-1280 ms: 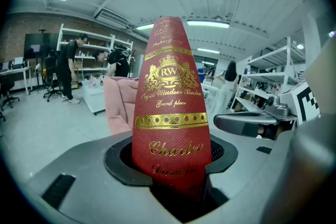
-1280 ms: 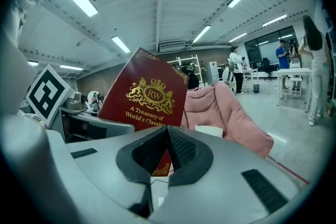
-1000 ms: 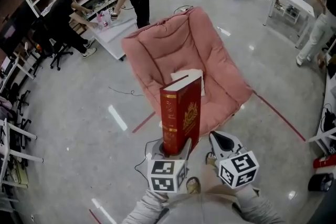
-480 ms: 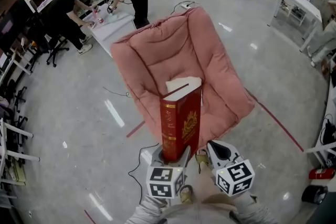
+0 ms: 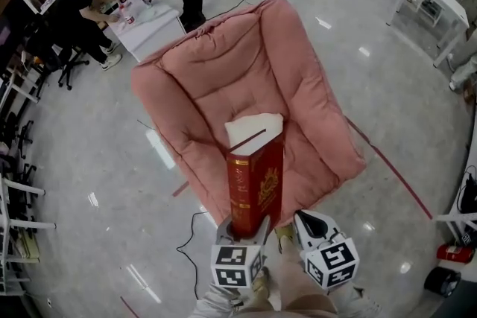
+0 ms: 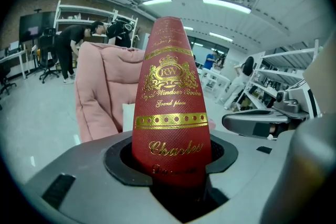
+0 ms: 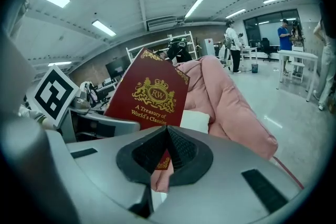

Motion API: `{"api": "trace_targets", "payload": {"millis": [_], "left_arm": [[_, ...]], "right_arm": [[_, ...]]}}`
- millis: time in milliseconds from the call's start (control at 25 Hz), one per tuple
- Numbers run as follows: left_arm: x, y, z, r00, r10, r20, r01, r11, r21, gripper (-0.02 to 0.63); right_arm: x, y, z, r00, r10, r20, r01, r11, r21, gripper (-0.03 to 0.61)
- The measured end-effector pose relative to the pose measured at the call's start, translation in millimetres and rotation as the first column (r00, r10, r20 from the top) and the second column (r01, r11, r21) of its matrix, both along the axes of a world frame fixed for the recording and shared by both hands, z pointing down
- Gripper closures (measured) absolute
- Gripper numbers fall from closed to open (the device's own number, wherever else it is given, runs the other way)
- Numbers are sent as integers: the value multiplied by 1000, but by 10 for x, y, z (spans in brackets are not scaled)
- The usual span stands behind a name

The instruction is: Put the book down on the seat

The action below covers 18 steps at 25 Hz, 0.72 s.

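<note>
The book [image 5: 256,186] is a thick red hardback with gilt stamping. Judge it stiff and fairly heavy, with a textured cloth-like cover that should not slip easily. Your left tool [image 5: 247,229] has it clamped across its thickness at the bottom end, with the pads on the two covers and the jaws standing fairly wide around it. The book stands upright out of the jaws, its spine facing back along the tool.

Held this low, the tall, heavy book will want to lever over. A grip nearer the middle would be steadier, but this one looks firm enough for a short lowering. Your right tool [image 5: 309,223] is just beside the book's front cover, its jaws drawn together on nothing. It can steady the top if the book tips.

The book is in the air, above the front edge of the pink padded chair [image 5: 223,63]. The seat [image 5: 305,160] is ahead of it and lower. A white pad [image 5: 253,129] lies on the seat directly behind the book, so expect a soft, sloping landing where the book may slide. Lay it flat on a cover rather than standing it up.
</note>
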<state>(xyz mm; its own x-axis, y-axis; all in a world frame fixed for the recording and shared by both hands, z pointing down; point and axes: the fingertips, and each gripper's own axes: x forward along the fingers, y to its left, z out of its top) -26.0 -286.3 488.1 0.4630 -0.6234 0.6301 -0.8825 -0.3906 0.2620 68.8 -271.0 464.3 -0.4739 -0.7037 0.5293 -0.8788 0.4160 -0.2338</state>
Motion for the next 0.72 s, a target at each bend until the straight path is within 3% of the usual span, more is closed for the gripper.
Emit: {"api": "trace_targets", "payload": {"millis": [320,720], "left_arm": [[260,-365,513,1000,-3,-11,2,998,-64,364],[468,-746,1246,999,-27,-29,23,990,-141,364]], "right_arm": [[85,-432,425,999,-27,-28,25,998,-49,573],[277,-848,998,1000,11,-27,-13,995,-101,572]]}}
